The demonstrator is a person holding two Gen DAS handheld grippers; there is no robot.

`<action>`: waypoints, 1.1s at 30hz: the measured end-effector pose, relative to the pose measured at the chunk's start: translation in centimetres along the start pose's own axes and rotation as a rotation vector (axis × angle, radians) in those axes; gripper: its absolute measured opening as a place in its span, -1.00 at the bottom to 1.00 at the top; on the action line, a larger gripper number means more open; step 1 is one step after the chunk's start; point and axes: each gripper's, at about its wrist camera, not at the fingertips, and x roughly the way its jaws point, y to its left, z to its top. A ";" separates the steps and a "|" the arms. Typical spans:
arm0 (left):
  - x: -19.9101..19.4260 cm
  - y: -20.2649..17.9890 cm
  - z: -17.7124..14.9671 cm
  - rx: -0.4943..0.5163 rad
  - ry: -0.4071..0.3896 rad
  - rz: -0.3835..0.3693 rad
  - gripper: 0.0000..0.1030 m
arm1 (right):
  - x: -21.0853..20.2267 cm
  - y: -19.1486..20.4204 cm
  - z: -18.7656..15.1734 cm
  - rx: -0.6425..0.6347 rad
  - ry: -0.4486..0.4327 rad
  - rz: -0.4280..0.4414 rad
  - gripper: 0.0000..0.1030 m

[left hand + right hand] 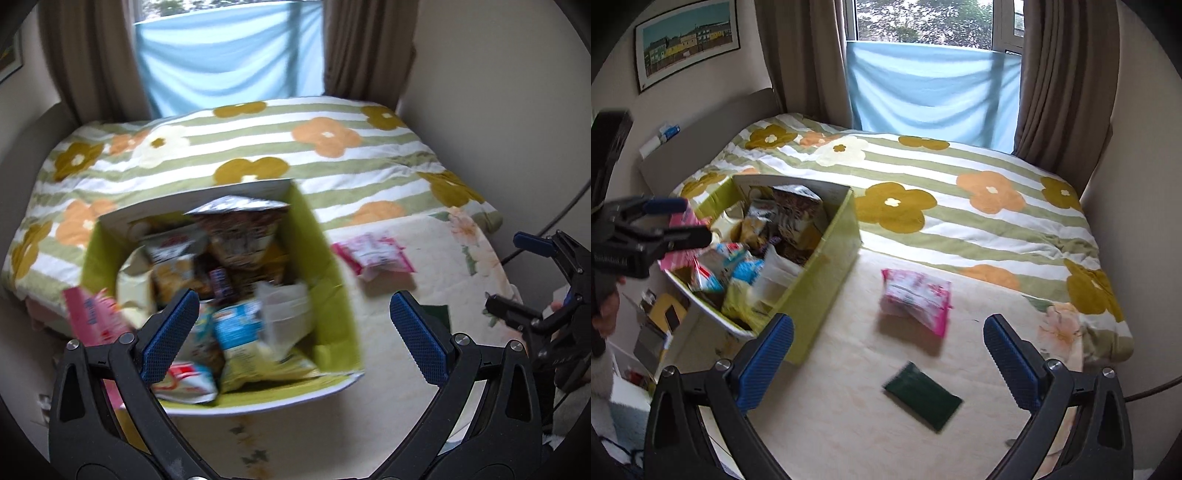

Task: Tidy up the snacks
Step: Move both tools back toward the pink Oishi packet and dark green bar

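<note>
Sorting snacks into the green box (827, 254) on the bed, nearly finished by the look of it.

Most packets are piled inside already; a pink packet (916, 301) and a dark green packet (923, 395) lie loose on the cream sheet beside it. The left gripper (295, 339) hovers over the box, the right gripper (888, 362) over the strays, both spread wide and holding nothing.

Both the left tongs (293, 332) and the right tongs (888, 358) stand wide open with nothing between their blue pads, the left one gripped from below by a hand (607, 308).
</note>
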 end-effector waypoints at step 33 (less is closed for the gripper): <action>28.6 -16.9 4.3 0.845 0.715 -0.062 0.99 | 12.5 -6.9 -7.7 -0.148 0.318 0.223 0.99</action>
